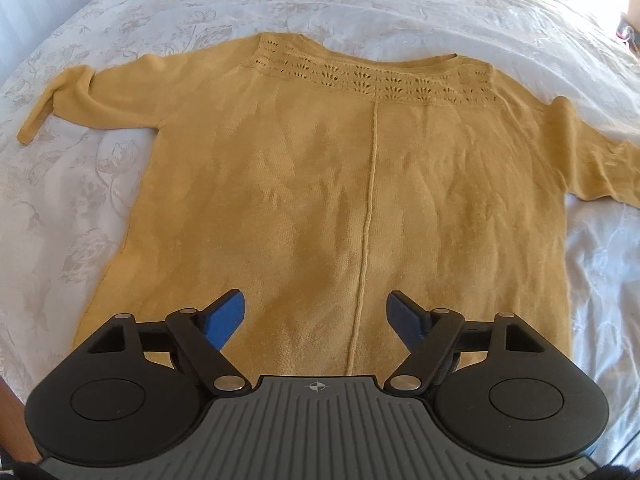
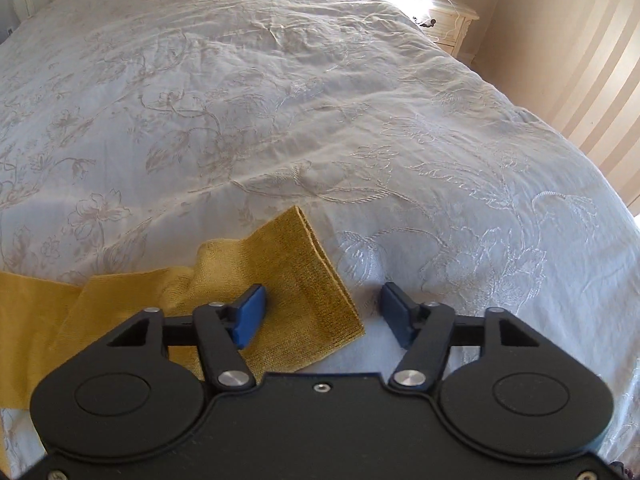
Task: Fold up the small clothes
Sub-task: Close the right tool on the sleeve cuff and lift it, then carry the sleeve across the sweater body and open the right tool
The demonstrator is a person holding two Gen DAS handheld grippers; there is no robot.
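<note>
A mustard-yellow knit sweater (image 1: pixel 352 168) lies flat on the bed, neckline far, hem near, both sleeves spread out to the sides. My left gripper (image 1: pixel 316 312) is open and empty, hovering over the sweater's lower middle beside its centre seam. In the right wrist view the end of one sleeve (image 2: pixel 304 292) lies on the bedspread. My right gripper (image 2: pixel 322 312) is open and empty; the sleeve cuff lies between its jaws, nearer the left finger (image 2: pixel 250 316). The rest of the sweater is out of the right wrist view.
The white bedspread with floral embroidery (image 2: pixel 280 100) covers the whole bed. A cream nightstand (image 2: pixel 448 20) with cables stands at the far right by a striped wall. The bed's right edge (image 2: pixel 600 184) drops off near the right gripper.
</note>
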